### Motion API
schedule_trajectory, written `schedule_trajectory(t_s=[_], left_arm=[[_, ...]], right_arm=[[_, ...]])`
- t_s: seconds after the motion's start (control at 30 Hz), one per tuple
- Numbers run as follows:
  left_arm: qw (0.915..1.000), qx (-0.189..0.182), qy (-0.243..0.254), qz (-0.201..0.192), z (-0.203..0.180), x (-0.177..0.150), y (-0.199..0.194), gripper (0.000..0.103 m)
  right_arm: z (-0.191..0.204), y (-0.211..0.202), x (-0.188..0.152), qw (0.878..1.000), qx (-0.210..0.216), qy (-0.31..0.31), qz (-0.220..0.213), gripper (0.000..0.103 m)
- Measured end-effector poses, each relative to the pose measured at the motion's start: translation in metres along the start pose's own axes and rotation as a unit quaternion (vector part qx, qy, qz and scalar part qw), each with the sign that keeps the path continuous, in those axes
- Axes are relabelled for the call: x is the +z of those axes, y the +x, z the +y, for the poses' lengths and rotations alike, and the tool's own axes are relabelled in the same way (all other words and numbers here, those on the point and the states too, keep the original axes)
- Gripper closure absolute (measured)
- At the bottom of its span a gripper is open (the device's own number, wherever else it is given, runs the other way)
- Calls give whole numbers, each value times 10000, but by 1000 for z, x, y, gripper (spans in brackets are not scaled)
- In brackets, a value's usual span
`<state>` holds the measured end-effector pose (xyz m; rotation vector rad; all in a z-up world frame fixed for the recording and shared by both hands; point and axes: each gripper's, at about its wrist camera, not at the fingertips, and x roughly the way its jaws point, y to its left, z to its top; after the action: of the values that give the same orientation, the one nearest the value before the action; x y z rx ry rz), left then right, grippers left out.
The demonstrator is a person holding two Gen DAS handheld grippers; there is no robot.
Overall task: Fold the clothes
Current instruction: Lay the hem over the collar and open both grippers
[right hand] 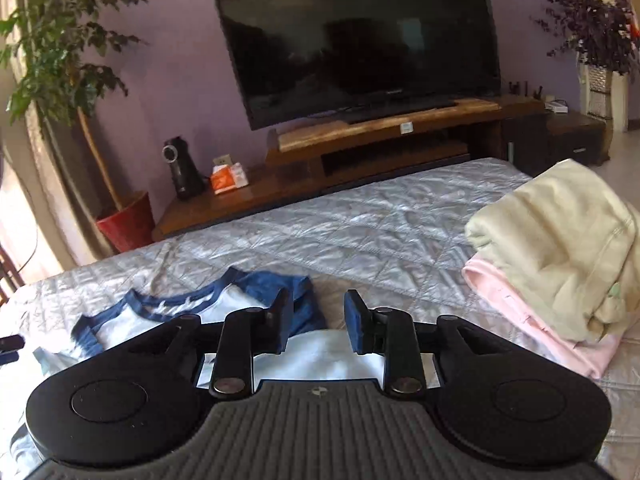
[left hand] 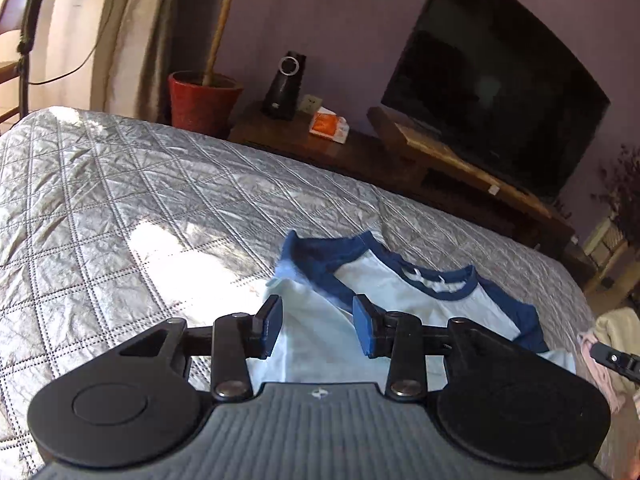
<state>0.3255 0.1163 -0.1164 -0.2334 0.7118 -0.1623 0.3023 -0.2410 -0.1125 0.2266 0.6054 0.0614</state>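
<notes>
Both tools part-open, holding nothing – left tool, right tool over shirt on bed – pinch matching edges, fold evenly

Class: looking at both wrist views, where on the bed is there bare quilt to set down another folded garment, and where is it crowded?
Bare quilt stretches from the blue-and-white shirt to the bed's far edge by the red pot. A smaller patch lies between shirt and clothes pile. Crowded: around the shirt and the pile.
</notes>
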Motion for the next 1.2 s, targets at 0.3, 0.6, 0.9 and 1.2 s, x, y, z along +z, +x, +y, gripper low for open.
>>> schedule_trajectory(t_s=[0.3, 0.6, 0.9, 1.2], left_arm=[[9837, -487, 1370, 1058, -62, -27, 58, 55], [9886, 428, 1242, 732, -66, 18, 89, 66], [9872, 472, 1312, 770, -55, 0, 91, 45], [9895, 1334, 558, 9, 4, 20, 49, 68]], right_arm=[[52, 66, -24, 9881, 23, -1272, 870, 72], [34, 79, -12, 9941, -4, -787, 745, 66], [36, 72, -13, 9913, 202, -929, 907, 55], [11, 57, -8, 9931, -379, -1005, 480, 53]])
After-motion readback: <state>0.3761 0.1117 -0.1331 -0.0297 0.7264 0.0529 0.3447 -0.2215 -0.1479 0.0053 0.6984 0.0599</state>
